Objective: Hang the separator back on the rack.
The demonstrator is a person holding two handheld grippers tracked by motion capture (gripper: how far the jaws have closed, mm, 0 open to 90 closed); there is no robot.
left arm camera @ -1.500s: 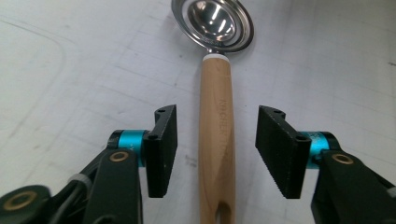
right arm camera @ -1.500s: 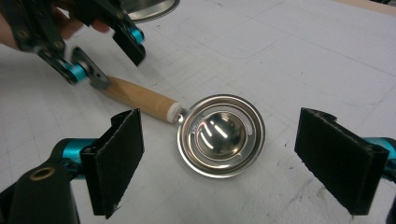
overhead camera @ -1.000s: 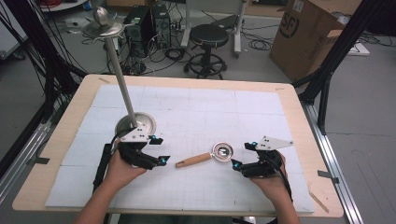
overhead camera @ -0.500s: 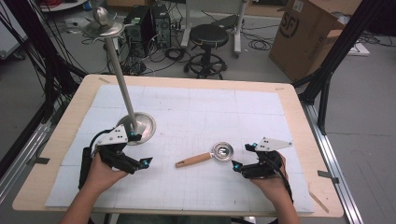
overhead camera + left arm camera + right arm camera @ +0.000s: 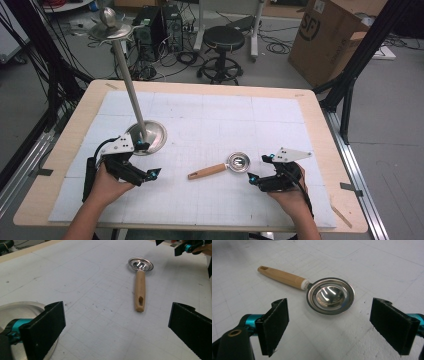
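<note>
A person is sitting at a wooden table [image 5: 60,165] covered by a white gridded mat [image 5: 210,120], holding a two-jaw claw in each hand. The left gripper [image 5: 142,172] is resting near the mat's front left area, just in front of the round metal base of a tall stand [image 5: 147,136], whose thin pole is leaning up and away toward the table's far left corner. A second ago this gripper was right at the base, with its jaws around the base's rim; it has since drawn back toward the front edge, and its jaws have just been opening, so they are now standing spread wide with nothing between them. In the left gripper view the base's rim is lying beside and behind one black pad [image 5: 47,327], apart from the gap. That is suggesting the stand has been let go and is standing on its own. The other thing in play, a small metal strainer spoon with a wooden handle [image 5: 220,167], is lying flat near the middle of the front half of the mat, bowl pointing toward the right gripper [image 5: 257,172]. That gripper is hovering just right of the bowl, jaws spread and empty, unmoved over the last second. In the right gripper view the bowl [image 5: 330,295] is lying ahead of the open pads, not between them. Judging from this, the spoon is likely the next thing to be picked up.
</note>
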